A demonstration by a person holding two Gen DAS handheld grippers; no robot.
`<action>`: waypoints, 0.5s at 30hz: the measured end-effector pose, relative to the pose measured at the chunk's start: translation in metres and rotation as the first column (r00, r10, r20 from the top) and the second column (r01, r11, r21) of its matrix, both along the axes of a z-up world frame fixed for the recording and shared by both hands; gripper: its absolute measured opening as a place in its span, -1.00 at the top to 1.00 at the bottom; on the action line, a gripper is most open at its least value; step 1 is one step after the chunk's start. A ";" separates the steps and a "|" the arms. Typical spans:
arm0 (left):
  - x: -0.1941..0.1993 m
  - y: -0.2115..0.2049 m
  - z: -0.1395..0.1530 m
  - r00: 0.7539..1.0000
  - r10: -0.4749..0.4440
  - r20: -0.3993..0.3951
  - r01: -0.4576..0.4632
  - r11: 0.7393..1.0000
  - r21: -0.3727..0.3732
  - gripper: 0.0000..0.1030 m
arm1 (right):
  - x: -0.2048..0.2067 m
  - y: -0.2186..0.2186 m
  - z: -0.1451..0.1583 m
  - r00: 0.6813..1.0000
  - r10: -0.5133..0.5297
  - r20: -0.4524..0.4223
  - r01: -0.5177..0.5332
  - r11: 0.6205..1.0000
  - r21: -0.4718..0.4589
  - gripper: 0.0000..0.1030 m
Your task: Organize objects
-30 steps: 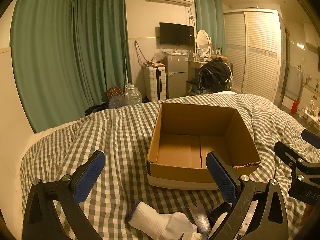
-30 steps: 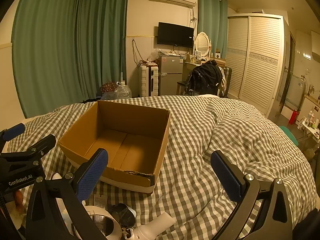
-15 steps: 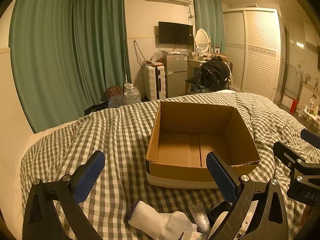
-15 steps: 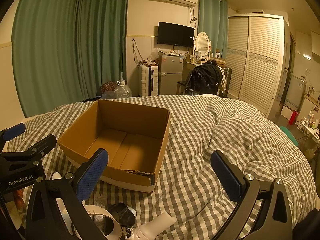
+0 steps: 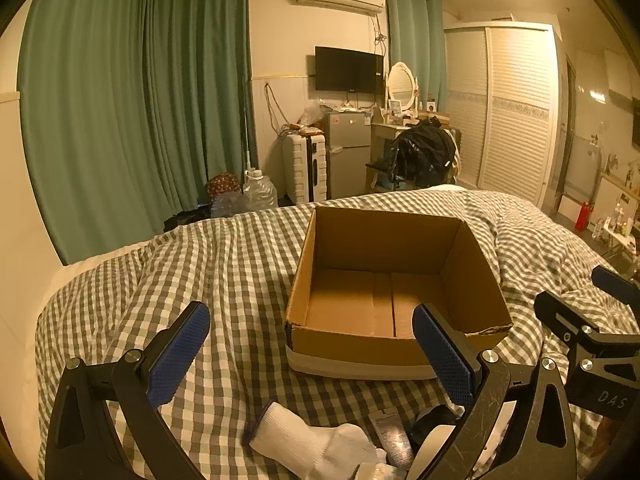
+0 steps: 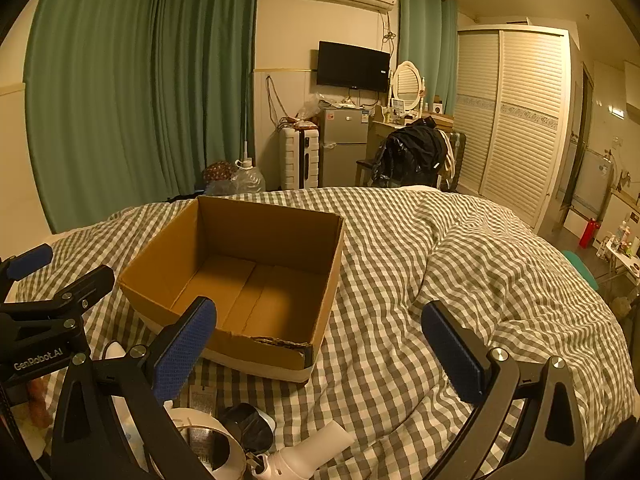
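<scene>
An open, empty cardboard box (image 5: 394,280) (image 6: 248,276) sits on the checked bed cover. Small items lie in a cluster in front of it: a white sock (image 5: 316,446), a small tube (image 5: 394,436), a black object (image 6: 244,424), a tape roll (image 6: 216,450) and a white bottle-like item (image 6: 308,450). My left gripper (image 5: 310,354) is open and empty above the sock, short of the box. My right gripper (image 6: 320,348) is open and empty near the box's front right corner. Each gripper shows at the edge of the other's view.
The grey-and-white checked bed cover (image 6: 460,280) is rumpled into folds at the right. Beyond the bed stand green curtains (image 5: 132,100), a white suitcase (image 5: 304,164), a small fridge (image 5: 346,152), a chair with dark clothes (image 5: 422,156) and a wardrobe (image 5: 516,112).
Both views have drifted slightly; the grippers stay open and the objects have not moved.
</scene>
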State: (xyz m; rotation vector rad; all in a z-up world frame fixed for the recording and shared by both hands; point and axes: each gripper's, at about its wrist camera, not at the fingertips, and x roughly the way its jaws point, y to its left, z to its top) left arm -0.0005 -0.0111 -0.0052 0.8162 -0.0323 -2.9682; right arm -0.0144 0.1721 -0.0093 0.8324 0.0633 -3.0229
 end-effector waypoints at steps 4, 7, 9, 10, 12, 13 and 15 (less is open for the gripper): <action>0.002 0.001 0.000 1.000 0.007 -0.001 -0.007 1.000 -0.009 -1.00 | 0.001 -0.001 -0.001 1.000 0.004 0.000 -0.004 1.000 -0.002 -0.99; 0.002 0.002 0.001 1.000 0.005 0.001 -0.005 1.000 -0.010 -1.00 | 0.001 -0.001 0.001 1.000 0.007 0.000 -0.007 1.000 0.001 -0.99; 0.003 0.002 0.001 1.000 0.006 0.002 -0.006 1.000 -0.012 -1.00 | 0.001 -0.002 0.002 1.000 0.010 -0.003 -0.010 1.000 0.003 -0.99; 0.003 0.002 0.002 1.000 0.007 0.003 -0.007 1.000 -0.012 -1.00 | 0.002 -0.002 0.002 1.000 0.013 -0.004 -0.013 1.000 0.003 -0.99; 0.004 0.001 0.003 1.000 0.009 0.006 -0.009 1.000 -0.012 -1.00 | 0.002 -0.002 0.004 1.000 0.019 -0.007 -0.019 1.000 0.005 -0.99; 0.004 0.001 0.003 1.000 0.011 0.008 -0.011 1.000 -0.010 -1.00 | 0.003 -0.001 0.005 1.000 0.022 -0.012 -0.022 1.000 0.010 -0.99; 0.004 -0.001 0.004 1.000 0.015 0.013 -0.015 1.000 -0.006 -1.00 | 0.006 0.001 0.008 1.000 0.018 -0.023 -0.017 1.000 0.014 -0.99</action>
